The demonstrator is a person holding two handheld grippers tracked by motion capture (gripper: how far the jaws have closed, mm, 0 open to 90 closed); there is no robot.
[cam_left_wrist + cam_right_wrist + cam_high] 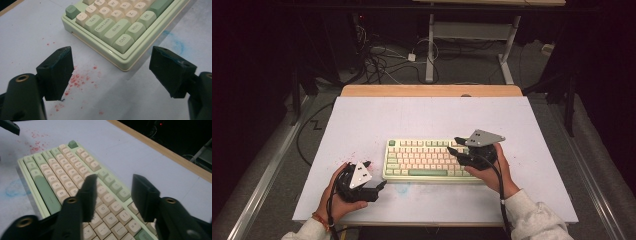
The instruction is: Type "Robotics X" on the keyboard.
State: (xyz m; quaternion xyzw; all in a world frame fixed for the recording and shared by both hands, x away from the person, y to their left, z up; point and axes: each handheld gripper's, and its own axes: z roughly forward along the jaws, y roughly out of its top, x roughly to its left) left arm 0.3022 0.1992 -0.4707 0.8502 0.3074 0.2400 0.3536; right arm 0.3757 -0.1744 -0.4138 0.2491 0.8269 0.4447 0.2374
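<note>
**Right gripper poised over the keys, left waiting at the corner**

High view first: a pale green and cream plastic mechanical keyboard point(427, 159) is seen lying flat on the white table top point(362, 125), between the two hand-held tools. The right gripper point(454, 145) is held over the keyboard's right end, its jaws spread apart with nothing pinched between them; in the right gripper view the cream keycaps are seen directly beneath and beyond the black jaws, and no key is touched. The left gripper point(377, 175) is held just beside the keyboard's near left corner, its jaws spread wide and empty, the green Ctrl key point(123, 42) just ahead of them in the left gripper view.

Progress, as judged: the keyboard looks complete, no cap seen lifted out, so the work on the keys appears barely under way or between presses. Red speckles point(77, 80) and a faint blue smear point(175, 42) are noted on the table.

No containers are in sight, so nothing is held in any.
</note>
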